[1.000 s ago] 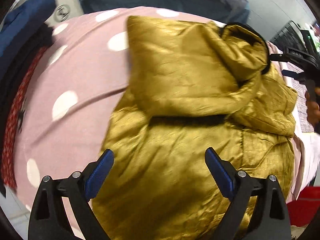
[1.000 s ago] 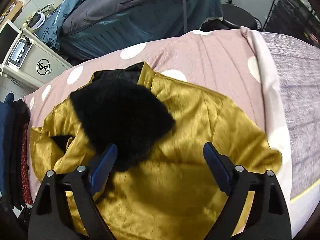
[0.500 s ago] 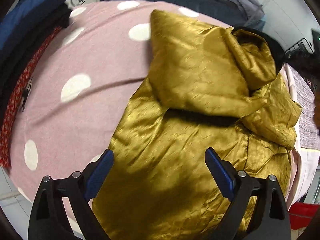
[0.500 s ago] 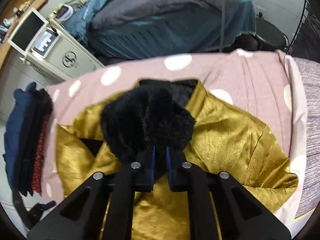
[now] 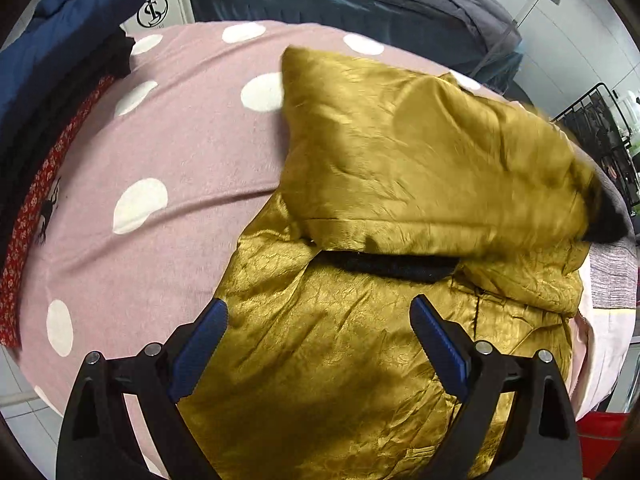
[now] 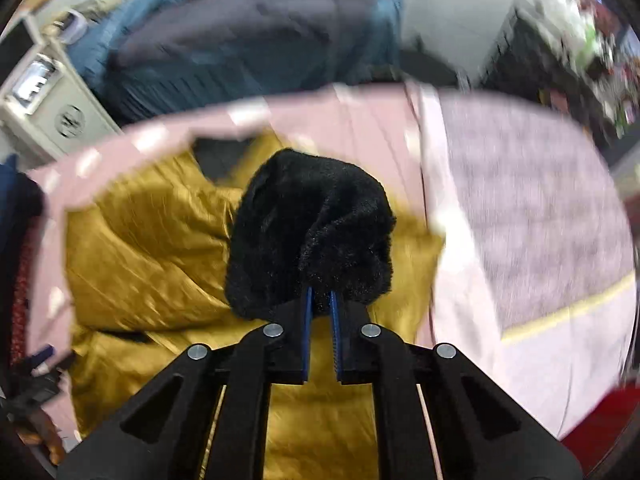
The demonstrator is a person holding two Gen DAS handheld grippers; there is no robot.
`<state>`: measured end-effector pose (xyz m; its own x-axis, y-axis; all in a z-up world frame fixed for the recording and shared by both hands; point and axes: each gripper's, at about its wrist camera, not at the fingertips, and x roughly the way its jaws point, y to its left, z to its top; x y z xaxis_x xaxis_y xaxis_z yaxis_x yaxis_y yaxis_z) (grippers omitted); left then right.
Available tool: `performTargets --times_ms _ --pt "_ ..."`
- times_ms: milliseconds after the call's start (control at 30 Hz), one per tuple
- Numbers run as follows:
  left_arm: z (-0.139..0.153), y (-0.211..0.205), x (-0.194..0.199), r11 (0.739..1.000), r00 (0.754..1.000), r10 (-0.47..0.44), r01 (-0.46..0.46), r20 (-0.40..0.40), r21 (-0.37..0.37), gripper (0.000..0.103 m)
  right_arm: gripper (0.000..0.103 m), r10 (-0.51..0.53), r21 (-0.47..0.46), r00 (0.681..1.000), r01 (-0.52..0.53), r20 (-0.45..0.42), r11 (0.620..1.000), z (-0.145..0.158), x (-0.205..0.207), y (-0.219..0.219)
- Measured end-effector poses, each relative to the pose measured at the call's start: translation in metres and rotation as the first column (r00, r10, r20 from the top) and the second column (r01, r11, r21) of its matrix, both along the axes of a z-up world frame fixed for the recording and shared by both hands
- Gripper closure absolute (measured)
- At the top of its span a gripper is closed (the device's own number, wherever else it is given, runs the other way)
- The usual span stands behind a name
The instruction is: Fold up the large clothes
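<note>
A shiny gold jacket (image 5: 360, 344) with a black fleece lining lies on a pink polka-dot bedspread (image 5: 160, 152). Its upper part (image 5: 420, 152) is folded over the body, and a strip of black lining (image 5: 384, 266) shows under the fold. My left gripper (image 5: 318, 328) is open and empty just above the jacket's lower body. My right gripper (image 6: 319, 300) is shut on the black fleece-lined hood (image 6: 312, 232) and holds it raised over the gold jacket (image 6: 152, 248). The right wrist view is blurred by motion.
A stack of folded dark blue, black and red clothes (image 5: 52, 92) lies at the left edge of the bed. A white safe (image 5: 156, 8) and another bed with grey and blue bedding (image 5: 360, 4) stand behind. A grey blanket (image 6: 532, 208) covers the right side.
My right gripper closed on the black hood and has lifted it and carried it to the right, pulling the jacket's top over. My left gripper has stayed open over the lower body.
</note>
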<state>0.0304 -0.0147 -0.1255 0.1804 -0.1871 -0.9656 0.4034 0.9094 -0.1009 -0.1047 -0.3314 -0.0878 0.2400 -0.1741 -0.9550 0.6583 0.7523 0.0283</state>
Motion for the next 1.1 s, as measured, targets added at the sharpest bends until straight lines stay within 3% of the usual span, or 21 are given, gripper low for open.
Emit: performTargets --times_ms 100,133,200,333,467,600,700,767,833,933,1100 --pt "-0.004 0.0 0.001 1.0 1.0 -0.01 0.01 -0.007 0.022 0.013 0.08 -0.09 0.252 0.989 0.118 -0.12 0.961 -0.079 -0.03 -0.012" --pt "-0.004 0.0 0.001 0.999 1.0 -0.012 0.013 -0.006 0.031 0.013 0.08 -0.128 0.297 0.981 0.167 -0.145 0.94 -0.093 -0.04 -0.014" --pt "-0.003 0.002 0.002 0.999 1.0 -0.013 0.013 0.002 0.037 0.013 0.079 -0.218 0.333 0.971 0.237 -0.096 0.913 -0.092 -0.057 -0.02" --pt "0.001 0.003 0.009 0.999 0.999 -0.013 0.012 0.03 0.044 0.013 0.071 -0.218 0.187 0.976 0.211 0.021 0.959 -0.045 -0.055 -0.026" --pt "0.008 -0.014 0.022 0.998 0.997 -0.046 0.043 0.066 0.047 0.013 0.039 0.006 0.018 0.997 -0.007 0.073 1.0 -0.008 -0.012 -0.016" --pt "0.019 -0.048 0.028 0.991 0.985 -0.13 0.125 0.117 0.052 0.013 0.039 0.15 -0.082 0.988 -0.148 0.021 0.986 -0.005 0.018 0.002" --pt "0.021 -0.075 0.03 0.978 0.965 -0.207 0.199 0.16 0.065 0.008 0.035 0.195 -0.107 0.98 -0.189 0.047 0.976 -0.001 0.037 0.011" --pt "0.01 -0.091 0.035 0.967 0.957 -0.247 0.234 0.153 0.096 0.007 0.028 0.222 -0.07 0.975 -0.222 -0.003 0.973 -0.017 0.051 0.01" --pt "-0.008 -0.103 0.042 0.959 0.957 -0.264 0.248 0.121 0.138 0.007 0.028 0.223 -0.059 0.972 -0.228 -0.077 0.972 -0.039 0.056 0.006" --pt "-0.046 -0.11 0.057 0.953 0.966 -0.257 0.252 0.01 0.166 0.005 0.028 0.222 -0.01 0.961 -0.227 -0.163 0.974 -0.074 0.059 -0.001" --pt "-0.072 -0.113 0.073 0.957 0.966 -0.251 0.257 -0.06 0.136 0.005 0.015 0.187 0.049 0.964 -0.181 -0.188 0.982 -0.111 0.057 -0.013"
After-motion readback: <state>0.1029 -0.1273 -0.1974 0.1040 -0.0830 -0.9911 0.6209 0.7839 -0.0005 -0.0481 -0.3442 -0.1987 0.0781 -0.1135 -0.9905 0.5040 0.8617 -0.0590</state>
